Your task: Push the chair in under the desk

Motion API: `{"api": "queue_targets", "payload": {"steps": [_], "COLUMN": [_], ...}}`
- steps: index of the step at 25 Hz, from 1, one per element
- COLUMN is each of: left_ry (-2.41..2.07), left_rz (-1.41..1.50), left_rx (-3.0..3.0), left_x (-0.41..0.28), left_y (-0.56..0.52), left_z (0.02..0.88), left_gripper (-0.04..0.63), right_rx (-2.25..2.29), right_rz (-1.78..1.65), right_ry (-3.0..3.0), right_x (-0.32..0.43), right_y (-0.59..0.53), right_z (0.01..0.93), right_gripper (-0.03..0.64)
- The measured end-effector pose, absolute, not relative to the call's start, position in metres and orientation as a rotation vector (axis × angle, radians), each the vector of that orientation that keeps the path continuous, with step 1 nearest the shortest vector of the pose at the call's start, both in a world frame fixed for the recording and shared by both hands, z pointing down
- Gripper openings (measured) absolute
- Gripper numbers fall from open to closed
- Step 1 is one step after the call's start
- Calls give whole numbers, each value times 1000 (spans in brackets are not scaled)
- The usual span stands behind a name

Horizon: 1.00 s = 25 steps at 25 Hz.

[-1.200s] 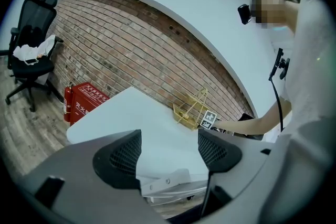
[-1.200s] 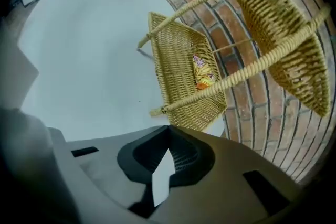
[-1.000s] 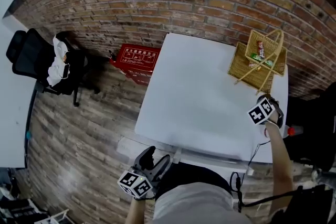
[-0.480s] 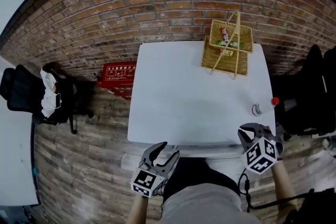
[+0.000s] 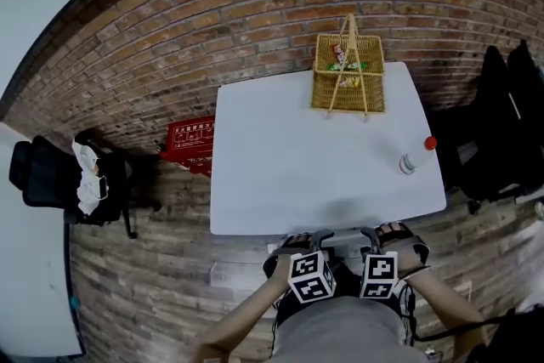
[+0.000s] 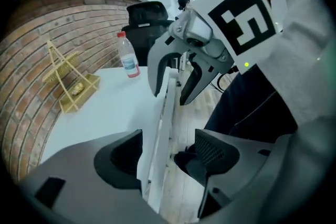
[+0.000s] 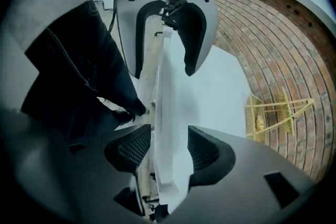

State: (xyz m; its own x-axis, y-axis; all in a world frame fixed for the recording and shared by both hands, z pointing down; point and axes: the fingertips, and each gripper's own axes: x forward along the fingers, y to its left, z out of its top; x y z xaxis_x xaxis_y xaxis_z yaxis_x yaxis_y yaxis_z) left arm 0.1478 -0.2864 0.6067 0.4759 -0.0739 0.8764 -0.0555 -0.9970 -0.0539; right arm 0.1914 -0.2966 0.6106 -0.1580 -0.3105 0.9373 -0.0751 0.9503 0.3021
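Left gripper (image 6: 167, 150) and right gripper (image 7: 161, 150) sit just beside each other at the near edge of the white desk (image 5: 297, 174), facing one another along it. Each straddles the edge slab: one jaw over the top, one under. Both pairs of jaws are opening, the pads not pressing on the slab. Ahead of both, at the desk's far side, a wicker basket (image 5: 347, 76) stands. Off to the right gripper's right, a clear bottle (image 5: 413, 158) with a red cap stands near the desk's end. Beyond that end is a black chair (image 5: 501, 123), not under the desk. Well off to the left gripper's left stands a second black chair (image 5: 59, 183), a white cloth draped on it. A red box (image 5: 191, 140) lies on the floor between it and the desk.
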Motion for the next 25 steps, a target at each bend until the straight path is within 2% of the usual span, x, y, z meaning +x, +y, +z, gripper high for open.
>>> {"api": "queue_targets", "payload": {"steps": [7,12,13,15,16,25], "left_ry": [7,46,76,154,178,194], "left_rz": [-1781,-1850,-1832,-1774,-1749,-1720], "left_rx": [-2566,-2507,-2485,-2406,-2376,-2332], "left_x": [158,153,152,149,149,152], "left_y": [-278,-285,-289,-300,-303,-303], "left_z": [653,678,680,681,682,684], "left_gripper": [305,302,290,130,97,103], "right_rx": [210,181,190,210,212,215], "right_rz": [-233,-264,-251,-223,-219,-179], "right_ry": [-1676,-1632,-1636,-1650,-1655,-1670], "right_x": [182,183,182,181,181,184], "right_y": [-301,-298,-298,-299,-300,-300], "right_z": [651,668,670,670,670,687], "right_gripper": [221,118,115,107,107,100]}}
